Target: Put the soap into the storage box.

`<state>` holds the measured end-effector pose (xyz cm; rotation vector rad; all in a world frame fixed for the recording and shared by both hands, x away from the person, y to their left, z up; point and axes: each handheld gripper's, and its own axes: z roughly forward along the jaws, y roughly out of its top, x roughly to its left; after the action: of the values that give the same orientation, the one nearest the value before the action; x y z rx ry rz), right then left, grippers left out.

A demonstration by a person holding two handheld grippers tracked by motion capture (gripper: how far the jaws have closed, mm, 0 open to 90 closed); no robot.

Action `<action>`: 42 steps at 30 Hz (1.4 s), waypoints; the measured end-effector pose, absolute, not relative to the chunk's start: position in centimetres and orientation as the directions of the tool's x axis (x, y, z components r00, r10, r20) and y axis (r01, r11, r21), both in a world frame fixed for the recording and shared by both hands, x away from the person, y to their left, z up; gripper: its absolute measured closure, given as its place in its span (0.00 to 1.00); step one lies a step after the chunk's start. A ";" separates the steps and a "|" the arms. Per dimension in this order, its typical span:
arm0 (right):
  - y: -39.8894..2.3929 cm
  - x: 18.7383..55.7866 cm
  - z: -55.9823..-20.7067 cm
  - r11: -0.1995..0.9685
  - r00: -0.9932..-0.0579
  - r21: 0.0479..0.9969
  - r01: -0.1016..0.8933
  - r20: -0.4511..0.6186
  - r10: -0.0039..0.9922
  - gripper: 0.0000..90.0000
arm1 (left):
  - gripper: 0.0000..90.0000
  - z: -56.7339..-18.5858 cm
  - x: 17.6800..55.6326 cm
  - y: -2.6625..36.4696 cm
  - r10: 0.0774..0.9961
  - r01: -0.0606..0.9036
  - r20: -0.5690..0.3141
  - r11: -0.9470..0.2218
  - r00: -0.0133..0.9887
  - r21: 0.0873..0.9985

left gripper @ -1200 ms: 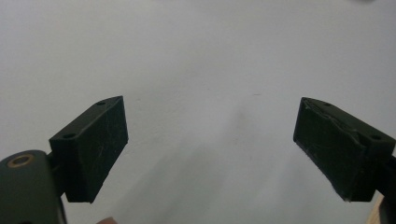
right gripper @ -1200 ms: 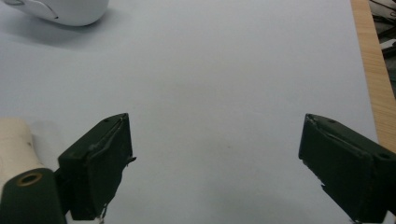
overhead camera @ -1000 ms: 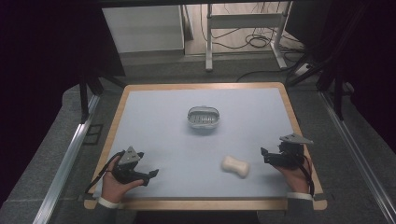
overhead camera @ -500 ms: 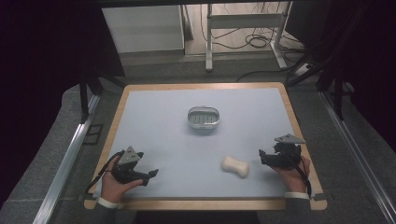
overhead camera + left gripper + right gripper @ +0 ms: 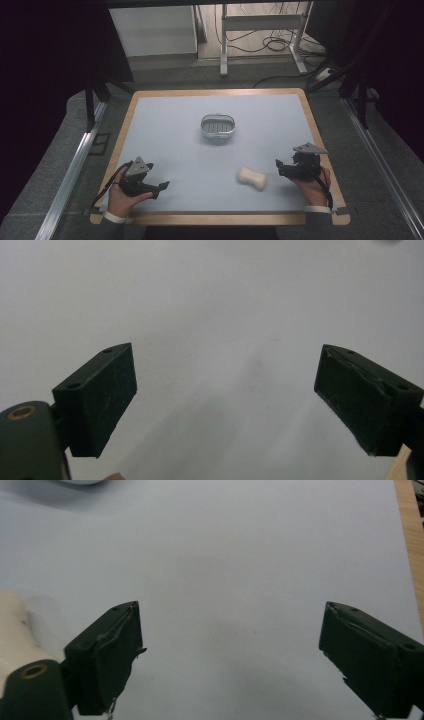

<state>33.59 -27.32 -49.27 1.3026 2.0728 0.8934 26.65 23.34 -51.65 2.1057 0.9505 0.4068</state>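
Two grippers rest spread and empty on the table (image 5: 165, 107): left gripper (image 5: 161, 186) near-left, right gripper (image 5: 279, 166) beside a cream bone-shaped soap (image 5: 252, 178), metal dish (image 5: 217, 126) beyond.

table top (image 5: 170, 130): showing pale blue-grey, plain
table rim (image 5: 215, 92): showing light wood brown
soap dish (image 5: 218, 125): showing silver-grey metal, with a ribbed dark inside
soap bar (image 5: 252, 178): showing cream white, unpatterned
left gripper (image 5: 159, 186): showing black, with a grey three-cornered plate on top
right gripper (image 5: 280, 167): showing black, grey plate likewise
cuffs: showing white at both wrists
floor (image 5: 55, 150): showing speckled dark grey
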 end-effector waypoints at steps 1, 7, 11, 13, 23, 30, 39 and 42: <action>-27.2 33.5 -49.3 0.321 -0.399 0.762 0.563 -0.089 0.913 0.13 | 0.12 -51.6 26.6 23.3 0.739 0.494 -0.032 -0.416 0.673 0.764; -26.1 33.7 -49.1 0.349 -0.422 0.746 0.568 -0.101 0.901 0.13 | 0.12 -51.7 26.7 23.3 0.733 0.490 -0.033 -0.421 0.680 0.763; -25.9 34.0 -48.8 0.348 -0.432 0.736 0.580 -0.084 0.898 0.16 | 0.12 -51.6 26.7 23.5 0.733 0.488 -0.034 -0.417 0.679 0.767; -25.8 34.1 -48.3 0.347 -0.436 0.738 0.579 -0.079 0.897 0.16 | 0.12 -51.6 26.8 23.5 0.733 0.492 -0.035 -0.419 0.679 0.763; -25.2 34.3 -45.9 0.427 -0.529 0.706 0.565 -0.087 0.844 0.19 | 0.12 -51.7 26.9 23.4 0.736 0.497 -0.027 -0.429 0.676 0.755; -24.6 34.4 -45.3 0.468 -0.571 0.683 0.560 -0.091 0.816 0.19 | 0.12 -51.8 26.9 23.3 0.733 0.497 -0.025 -0.434 0.679 0.752; -23.6 34.6 -45.2 0.505 -0.603 0.658 0.559 -0.096 0.792 0.19 | 0.12 -51.8 26.9 23.3 0.733 0.498 -0.028 -0.433 0.680 0.751; -23.3 34.7 -45.1 0.518 -0.617 0.647 0.559 -0.093 0.781 0.20 | 0.12 -51.8 26.9 23.3 0.732 0.495 -0.024 -0.437 0.681 0.751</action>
<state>34.71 -23.28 -45.06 1.1075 2.3896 0.8216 26.89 23.32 -51.75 2.1256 0.9391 0.3943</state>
